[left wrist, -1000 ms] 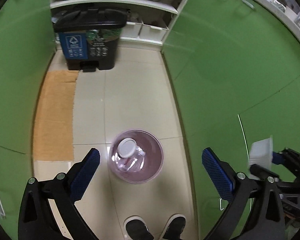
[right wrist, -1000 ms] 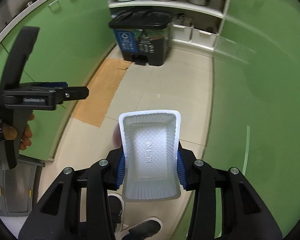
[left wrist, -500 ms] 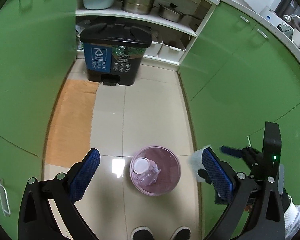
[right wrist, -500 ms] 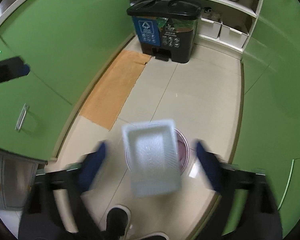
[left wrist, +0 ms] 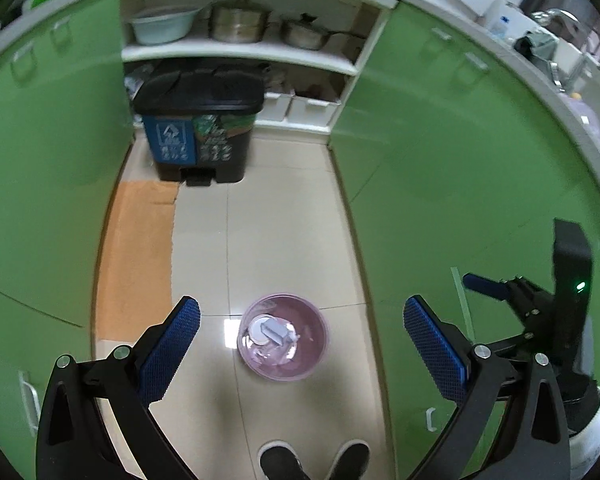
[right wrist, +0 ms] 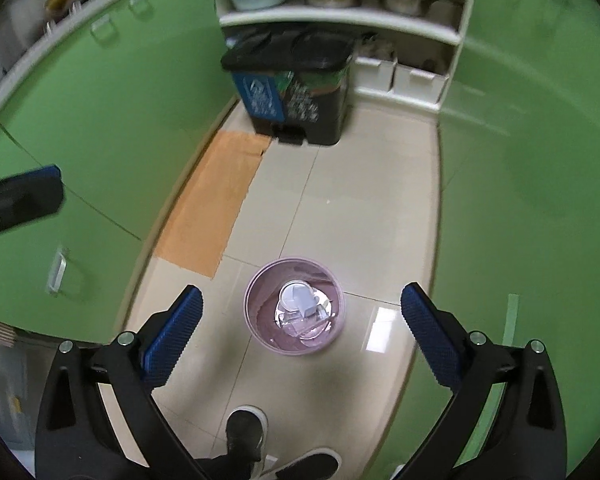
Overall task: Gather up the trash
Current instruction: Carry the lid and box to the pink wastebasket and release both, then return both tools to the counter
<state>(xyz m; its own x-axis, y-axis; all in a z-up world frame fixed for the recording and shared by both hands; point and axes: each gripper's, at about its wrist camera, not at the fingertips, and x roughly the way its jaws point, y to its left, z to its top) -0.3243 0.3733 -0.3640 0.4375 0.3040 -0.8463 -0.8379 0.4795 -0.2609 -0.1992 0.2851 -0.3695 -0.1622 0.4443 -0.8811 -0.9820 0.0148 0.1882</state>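
Note:
A pink round waste bin (left wrist: 308, 354) (right wrist: 260, 300) stands on the tiled floor below both grippers. Inside it lie a clear plastic bottle with a white cap and a white plastic tray (left wrist: 276, 330) (right wrist: 298, 298) on top of it. My left gripper (left wrist: 300, 340) is open and empty, high above the bin. My right gripper (right wrist: 300, 328) is open and empty, also high above the bin; it shows at the right of the left wrist view (left wrist: 520, 300).
A black pedal bin (left wrist: 198, 120) (right wrist: 296, 80) with blue and green labels stands at the far end under shelves with pots. Green cabinets (left wrist: 440, 160) line both sides. An orange mat (left wrist: 136, 256) lies on the left. The person's shoes (right wrist: 246, 432) are below.
My right gripper opened and let go of the white tray, which dropped into the pink bin. Both grippers rose away from the bin.

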